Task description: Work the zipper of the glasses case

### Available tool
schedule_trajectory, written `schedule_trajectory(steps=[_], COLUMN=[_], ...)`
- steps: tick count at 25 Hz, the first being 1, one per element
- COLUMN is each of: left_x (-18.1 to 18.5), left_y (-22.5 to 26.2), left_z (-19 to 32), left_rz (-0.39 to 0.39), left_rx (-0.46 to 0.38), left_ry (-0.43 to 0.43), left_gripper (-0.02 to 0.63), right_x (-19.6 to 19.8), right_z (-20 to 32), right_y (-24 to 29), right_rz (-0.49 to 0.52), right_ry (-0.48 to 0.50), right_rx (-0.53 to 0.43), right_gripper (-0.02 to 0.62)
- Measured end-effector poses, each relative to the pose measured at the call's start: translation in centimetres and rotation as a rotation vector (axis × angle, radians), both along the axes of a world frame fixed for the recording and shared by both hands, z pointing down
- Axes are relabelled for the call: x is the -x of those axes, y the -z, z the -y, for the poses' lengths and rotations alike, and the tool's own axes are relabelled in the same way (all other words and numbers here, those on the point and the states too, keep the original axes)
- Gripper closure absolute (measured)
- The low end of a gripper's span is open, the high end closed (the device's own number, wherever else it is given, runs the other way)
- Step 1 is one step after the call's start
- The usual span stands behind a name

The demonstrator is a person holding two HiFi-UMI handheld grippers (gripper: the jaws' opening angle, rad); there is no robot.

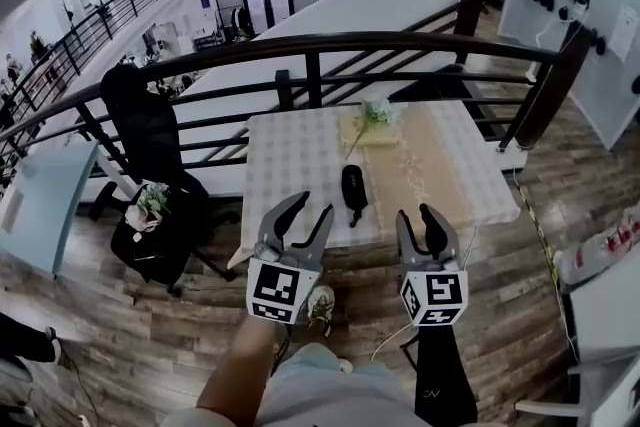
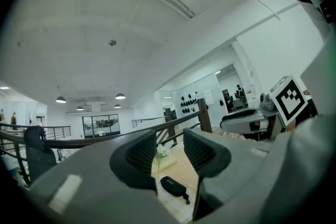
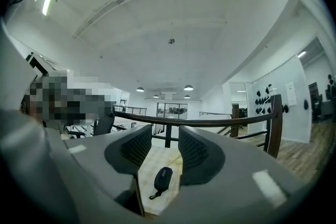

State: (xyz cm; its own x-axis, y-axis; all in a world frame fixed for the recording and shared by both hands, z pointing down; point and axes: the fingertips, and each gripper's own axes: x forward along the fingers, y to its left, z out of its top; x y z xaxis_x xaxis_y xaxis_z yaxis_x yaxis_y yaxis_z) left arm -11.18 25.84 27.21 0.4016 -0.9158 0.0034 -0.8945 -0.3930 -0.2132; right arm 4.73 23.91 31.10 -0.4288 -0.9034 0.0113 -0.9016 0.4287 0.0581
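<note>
Two grippers, left gripper (image 1: 313, 211) and right gripper (image 1: 418, 219), are hovering short of the worktop (image 1: 290, 155), fingers spread and empty, while the glasses case (image 1: 353, 187), probably light and semi-stiff, is lying near the worktop's front edge, its dangling cord (image 3: 153, 195) probably suiting a pinch.

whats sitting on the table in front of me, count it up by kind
glasses case: 1
flower arrangement: 1
table runner: 1
total: 3
</note>
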Motion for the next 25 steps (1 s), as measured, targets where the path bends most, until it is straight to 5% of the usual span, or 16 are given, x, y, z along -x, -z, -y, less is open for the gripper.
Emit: schedule_trajectory(steps=[9, 25], left_x=[0.3, -0.4], left_y=[-1.6, -2.0], left_z=[11.8, 27.8], left_rz=[-0.048, -0.002], left_rx=[0.039, 0.059], left_ry=[-0.097, -0.268], left_gripper=[0.440, 0.440], right_x=[0.4, 1.0], right_z=[10.2, 24.4], right_y=[-1.8, -1.5], right_rz=[-0.032, -0.004], right_ry=[-0.053, -0.156], right_rx=[0.039, 0.069], right_gripper=[0.407, 0.407])
